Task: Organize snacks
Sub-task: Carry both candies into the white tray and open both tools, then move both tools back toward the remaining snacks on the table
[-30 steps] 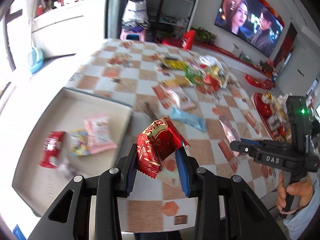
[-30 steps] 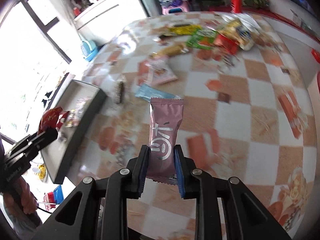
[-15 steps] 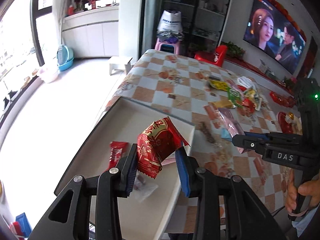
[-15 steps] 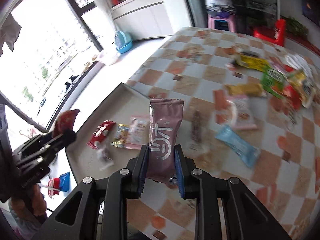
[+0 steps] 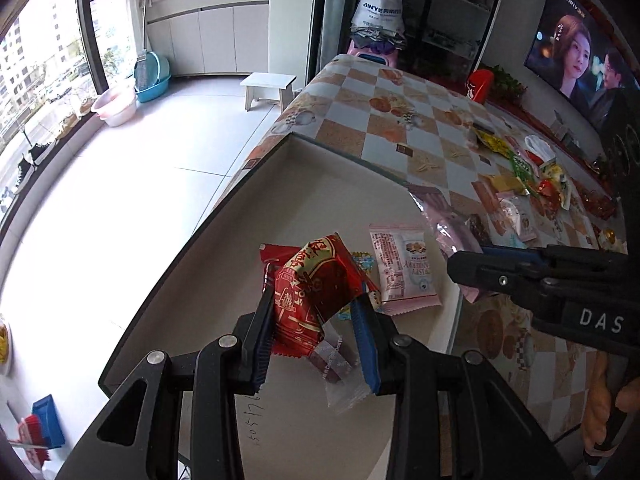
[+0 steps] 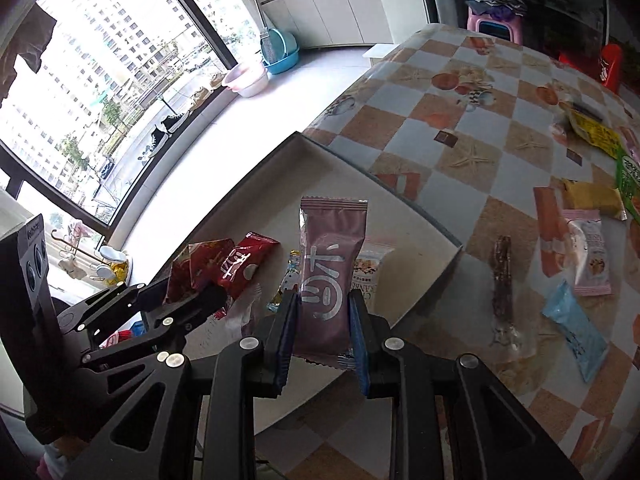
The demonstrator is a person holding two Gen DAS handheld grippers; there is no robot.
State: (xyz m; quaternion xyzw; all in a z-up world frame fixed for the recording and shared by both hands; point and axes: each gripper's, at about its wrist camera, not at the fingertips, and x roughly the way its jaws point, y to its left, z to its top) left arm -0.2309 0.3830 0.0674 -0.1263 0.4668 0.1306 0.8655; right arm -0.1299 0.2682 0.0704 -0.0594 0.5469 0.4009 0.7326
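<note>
Blue packet (image 6: 576, 330) only right-wrist-visible

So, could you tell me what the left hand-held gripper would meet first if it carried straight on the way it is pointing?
Probably the snacks already in the tray. The left hand-held gripper, shut on a red packet, points down at the clear-wrapped snack and red wrapper beneath. Depth is hard to judge.

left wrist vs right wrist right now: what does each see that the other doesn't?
Left wrist only: the TV on the wall and the white stool on the floor.
Right wrist only: the light blue packet and dark snack bar lying on the table, outside the tray.
Both: the tray, the left gripper's red packet and the right gripper's mauve packet.
</note>
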